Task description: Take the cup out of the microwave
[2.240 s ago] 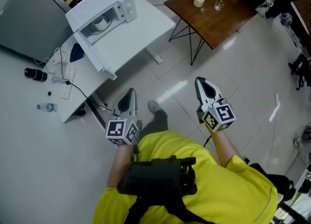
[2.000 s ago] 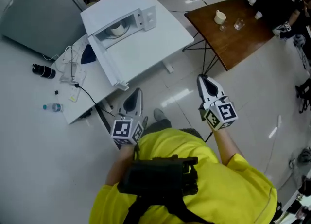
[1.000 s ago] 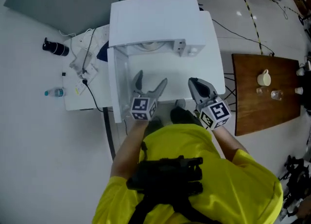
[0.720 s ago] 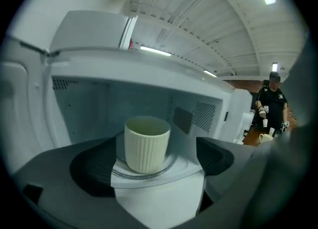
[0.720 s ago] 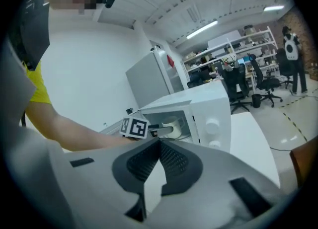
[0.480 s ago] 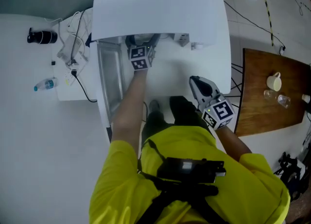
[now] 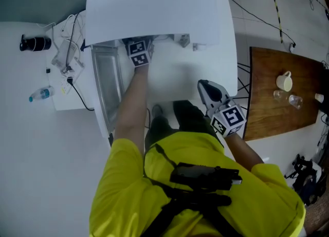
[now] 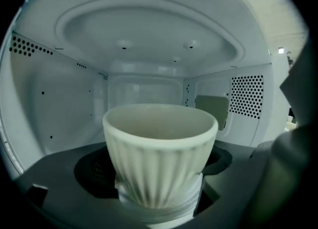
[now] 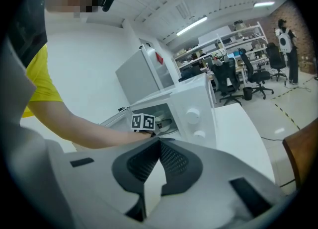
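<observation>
A pale ribbed cup stands upright on the turntable inside the white microwave, whose door hangs open to the left. My left gripper reaches into the cavity; in the head view only its marker cube shows under the microwave's top. Its jaws are closing, with the cup between them and the dark pads close beside the cup's sides. My right gripper hangs shut and empty in front of the table, its pads meeting tip to tip.
The microwave sits on a white table. Right of it stands a brown wooden table with a mug and small glasses. A white desk at left carries cables, a bottle and a black lens.
The left arm has stretched forward from in front of the microwave into its cavity. The right gripper has stayed low at the person's right side.
</observation>
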`<state>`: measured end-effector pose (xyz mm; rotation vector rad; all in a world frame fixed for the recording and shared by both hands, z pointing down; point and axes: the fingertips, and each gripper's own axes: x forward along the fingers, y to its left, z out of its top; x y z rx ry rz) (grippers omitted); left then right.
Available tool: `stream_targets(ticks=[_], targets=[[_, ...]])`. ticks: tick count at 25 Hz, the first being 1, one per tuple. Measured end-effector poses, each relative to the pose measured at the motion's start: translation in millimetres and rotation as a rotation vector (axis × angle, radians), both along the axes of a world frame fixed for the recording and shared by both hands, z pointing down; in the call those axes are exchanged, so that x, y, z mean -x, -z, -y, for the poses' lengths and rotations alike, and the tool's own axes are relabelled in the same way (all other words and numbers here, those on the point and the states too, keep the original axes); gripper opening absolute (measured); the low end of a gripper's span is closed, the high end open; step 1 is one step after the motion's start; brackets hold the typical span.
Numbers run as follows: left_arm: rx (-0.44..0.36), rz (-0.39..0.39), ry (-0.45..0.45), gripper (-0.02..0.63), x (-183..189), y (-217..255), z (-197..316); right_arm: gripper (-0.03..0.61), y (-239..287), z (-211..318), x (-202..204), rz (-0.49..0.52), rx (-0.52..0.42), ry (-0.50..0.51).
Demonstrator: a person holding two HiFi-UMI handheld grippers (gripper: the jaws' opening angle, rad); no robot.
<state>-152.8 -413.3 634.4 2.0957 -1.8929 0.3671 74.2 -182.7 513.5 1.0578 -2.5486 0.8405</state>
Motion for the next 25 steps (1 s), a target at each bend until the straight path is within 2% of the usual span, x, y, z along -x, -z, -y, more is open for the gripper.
stream_targets(ticks=[4, 8, 11, 13, 18, 21, 25], targets=[[-0.005, -0.006, -0.001, 0.462, 1.9, 6.3, -14.3, 0.005, -1.1, -8.8, 6.1, -0.002, 0.006, 0.021], [-0.053, -0.016, -0.021, 0.462, 2.1, 28.7, -37.8, 0.005, -1.4, -11.2, 14.4, 0.004, 0.003, 0.027], [-0.074, -0.017, -0.042, 0.462, -1.8, 47.7, -67.4, 0.005, -1.3, -10.4, 16.6, 0.012, -0.008, 0.019], [-0.059, 0.001, -0.076, 0.462, -13.5, 49.3, -97.0, 0.005, -3.0, -10.0, 10.0, 0.015, -0.013, -0.012], [0.049, -0.004, -0.213, 0.462, -75.8, 14.0, -169.7, 0.005, -11.2, -10.6, -24.1, -0.011, -0.011, -0.092], [0.102, -0.026, -0.347, 0.462, -137.9, -13.9, -195.5, 0.005, -18.2, -15.0, -50.6, -0.027, -0.002, -0.159], [0.109, -0.052, -0.513, 0.462, -224.0, -35.7, -204.8, 0.005, -23.3, -24.1, -86.2, -0.051, 0.004, -0.251]])
